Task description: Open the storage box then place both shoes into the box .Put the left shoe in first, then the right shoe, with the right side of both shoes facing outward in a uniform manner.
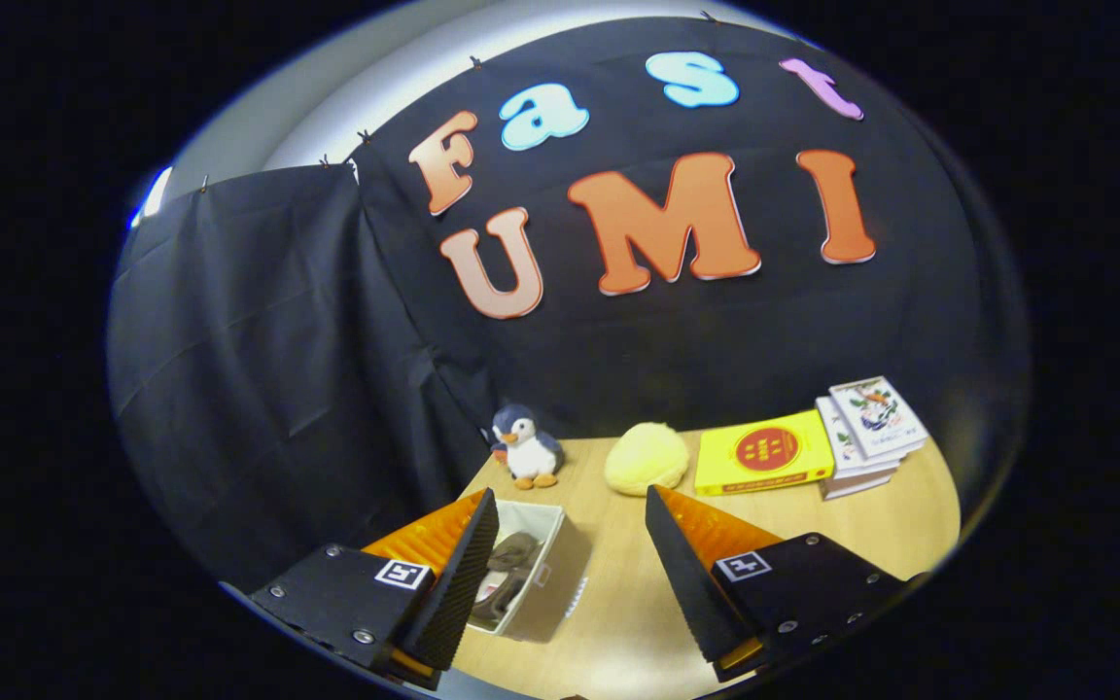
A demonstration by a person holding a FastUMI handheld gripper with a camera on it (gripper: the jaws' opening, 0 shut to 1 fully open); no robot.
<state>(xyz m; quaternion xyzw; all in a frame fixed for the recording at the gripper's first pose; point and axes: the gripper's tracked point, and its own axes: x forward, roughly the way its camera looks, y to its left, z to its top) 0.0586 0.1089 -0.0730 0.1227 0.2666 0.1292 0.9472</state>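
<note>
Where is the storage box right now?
In the gripper view, the storage box sits on the table beside the open gripper's left finger, nearer than the penguin toy, with a shoe inside.

Gripper [572, 506] raised, tilted slightly, fingers spread wide apart, nothing between them.

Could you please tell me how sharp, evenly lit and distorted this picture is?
Gripper view: strong fisheye bending of the light wooden table; even, soft light, no glare; the grey-and-white penguin plush is sharp; the pale open storage box holds something dark; the gripper jaws stand open.
</note>
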